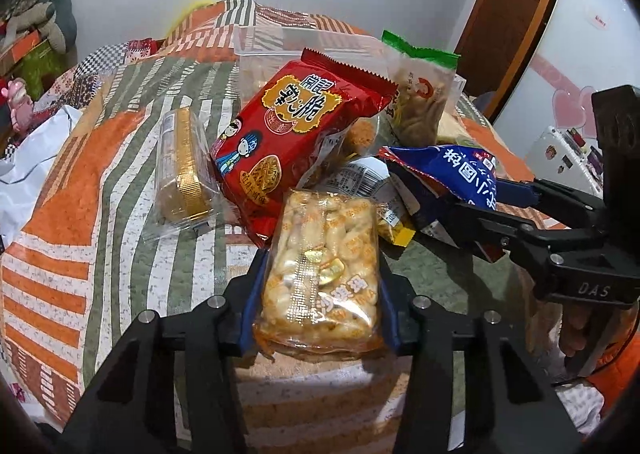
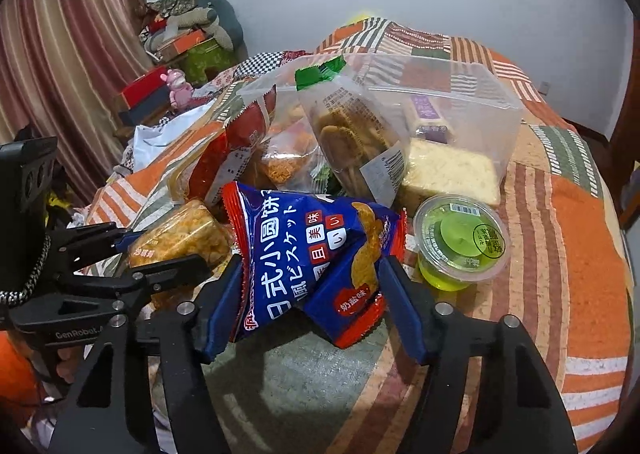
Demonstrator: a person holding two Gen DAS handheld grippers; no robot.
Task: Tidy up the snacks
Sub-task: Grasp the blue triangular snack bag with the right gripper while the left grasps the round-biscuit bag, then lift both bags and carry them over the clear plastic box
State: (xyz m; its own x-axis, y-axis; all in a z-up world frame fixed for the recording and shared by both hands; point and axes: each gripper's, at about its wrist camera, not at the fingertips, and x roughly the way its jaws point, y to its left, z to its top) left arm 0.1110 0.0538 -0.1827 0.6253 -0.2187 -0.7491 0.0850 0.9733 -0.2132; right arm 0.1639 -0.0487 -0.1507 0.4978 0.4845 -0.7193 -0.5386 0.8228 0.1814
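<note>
A clear pack of yellow puffed snack lies on the striped bedspread, and my left gripper is shut on it, blue pads pressing both long sides. My right gripper is shut on a crumpled blue biscuit bag, which is pinched between its blue pads. In the left wrist view the right gripper comes in from the right holding that blue bag. In the right wrist view the left gripper sits at the left around the puffed snack.
A clear plastic container stands behind the pile, with a green-topped biscuit bag leaning in it. A red snack bag, a gold-tray cake pack and a green jelly cup lie around. Clutter sits off the bed's left.
</note>
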